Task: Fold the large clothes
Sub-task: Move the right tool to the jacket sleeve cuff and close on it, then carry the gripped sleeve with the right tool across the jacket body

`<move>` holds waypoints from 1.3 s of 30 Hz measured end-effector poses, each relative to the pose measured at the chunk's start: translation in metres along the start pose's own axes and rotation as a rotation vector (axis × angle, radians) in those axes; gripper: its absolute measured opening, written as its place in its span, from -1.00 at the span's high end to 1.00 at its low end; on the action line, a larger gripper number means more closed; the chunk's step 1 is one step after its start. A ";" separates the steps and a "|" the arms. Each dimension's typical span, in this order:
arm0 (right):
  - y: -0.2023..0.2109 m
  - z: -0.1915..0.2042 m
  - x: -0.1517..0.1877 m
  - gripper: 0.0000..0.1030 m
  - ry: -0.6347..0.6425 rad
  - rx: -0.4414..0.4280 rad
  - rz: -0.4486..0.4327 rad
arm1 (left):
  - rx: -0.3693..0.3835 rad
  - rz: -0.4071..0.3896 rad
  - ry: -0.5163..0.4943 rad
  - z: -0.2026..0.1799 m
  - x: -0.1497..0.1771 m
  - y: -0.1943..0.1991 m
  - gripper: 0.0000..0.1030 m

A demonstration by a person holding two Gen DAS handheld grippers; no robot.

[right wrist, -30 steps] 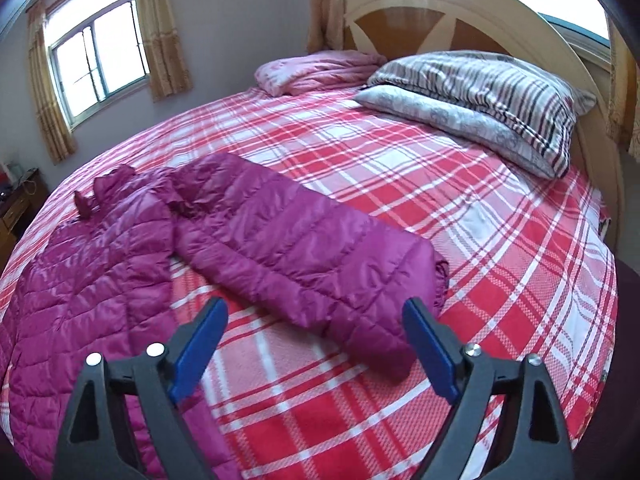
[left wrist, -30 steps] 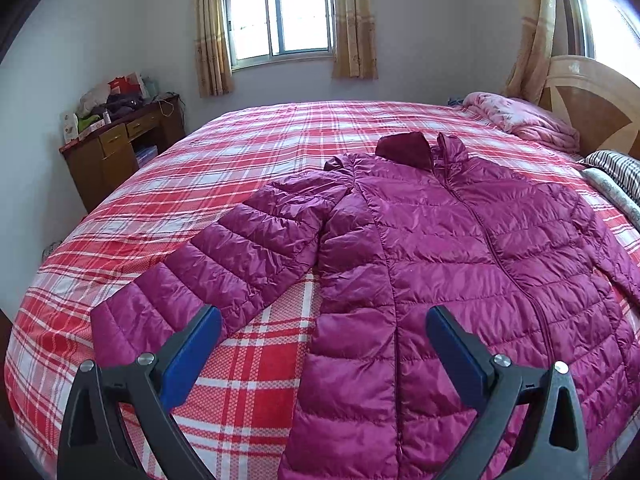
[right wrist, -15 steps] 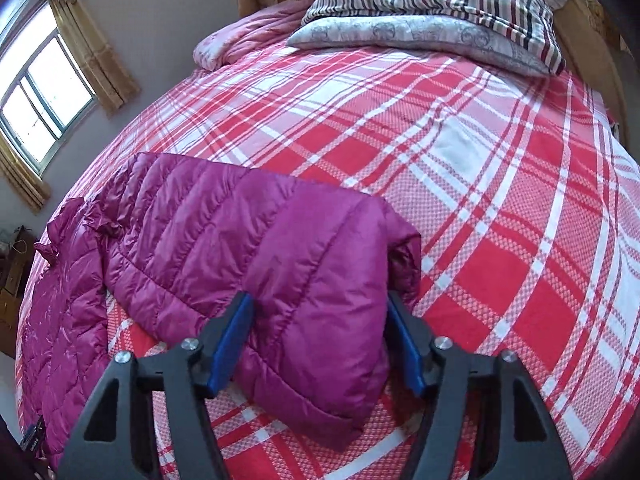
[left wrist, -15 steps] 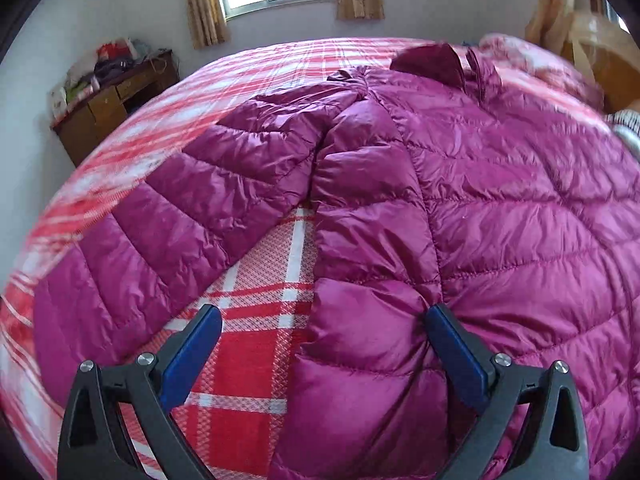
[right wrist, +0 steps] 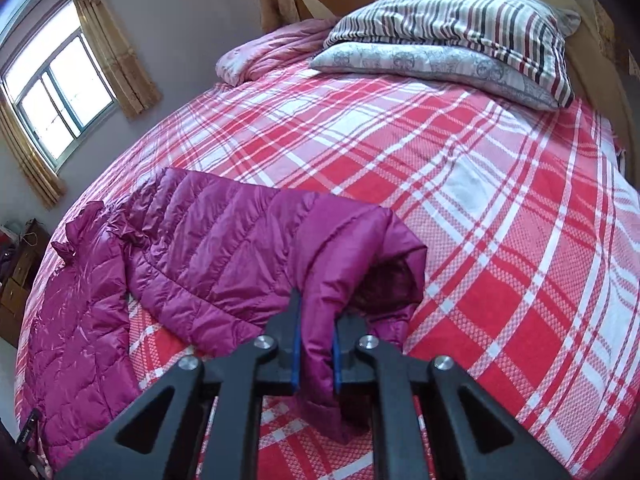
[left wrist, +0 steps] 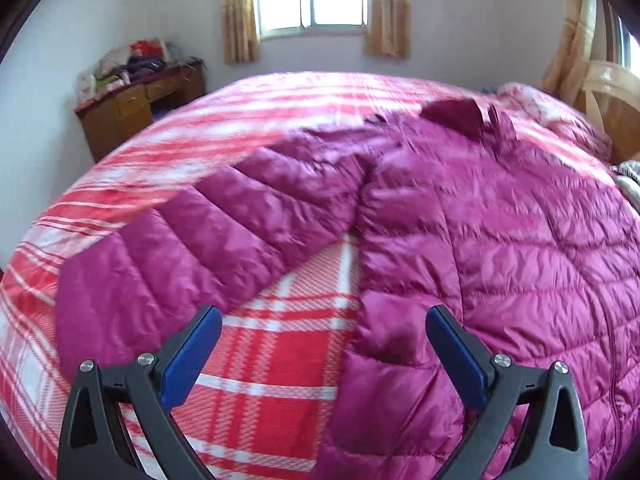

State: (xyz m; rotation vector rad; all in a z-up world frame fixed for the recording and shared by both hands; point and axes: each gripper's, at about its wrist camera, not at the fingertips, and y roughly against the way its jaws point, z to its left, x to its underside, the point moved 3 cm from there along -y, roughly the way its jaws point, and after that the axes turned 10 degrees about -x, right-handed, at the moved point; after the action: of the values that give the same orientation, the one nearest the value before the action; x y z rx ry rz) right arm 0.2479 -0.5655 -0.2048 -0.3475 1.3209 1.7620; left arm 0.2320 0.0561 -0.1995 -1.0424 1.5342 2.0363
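Right wrist: right gripper [right wrist: 315, 344] just clamped puffy quilted magenta jacket [right wrist: 224, 256] cuff; left gripper [left wrist: 322, 346] gapes.

no legible text, (jacket tag unreadable)

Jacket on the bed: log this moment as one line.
jacket: flat on bed | right gripper: jaws just closed on sleeve cuff | left gripper: open at side edge

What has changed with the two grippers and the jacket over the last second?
The right gripper moved onto the sleeve cuff; its jaws have just been closing and now pinch it. The left gripper dropped toward the jacket side, jaws open. The jacket stays flat.
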 end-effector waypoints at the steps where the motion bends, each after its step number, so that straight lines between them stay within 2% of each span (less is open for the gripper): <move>1: 0.002 0.005 -0.004 0.75 0.012 -0.003 -0.008 | -0.003 -0.009 0.003 0.003 -0.002 0.004 -0.98; 7: 0.019 0.048 -0.029 0.76 0.090 -0.039 -0.094 | -0.056 -0.093 -0.005 0.016 -0.016 0.020 -0.98; 11: 0.035 0.091 -0.042 0.77 0.187 -0.069 -0.158 | -0.061 -0.092 0.005 0.027 -0.021 0.011 -0.98; 17: 0.047 0.157 -0.052 0.77 0.349 -0.126 -0.198 | -0.060 -0.088 0.039 0.041 -0.022 0.008 -0.98; 28: 0.041 0.258 -0.029 0.78 0.583 -0.224 -0.187 | -0.057 -0.120 0.054 0.055 -0.023 0.009 -0.98; 39: 0.002 0.331 0.016 0.78 0.763 -0.275 -0.101 | -0.046 -0.126 0.035 0.058 -0.020 0.006 -0.98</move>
State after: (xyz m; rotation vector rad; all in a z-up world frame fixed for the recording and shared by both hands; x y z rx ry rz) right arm 0.3264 -0.2673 -0.0837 -1.3160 1.5174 1.7914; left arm 0.2221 0.1108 -0.1730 -1.1679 1.4066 1.9853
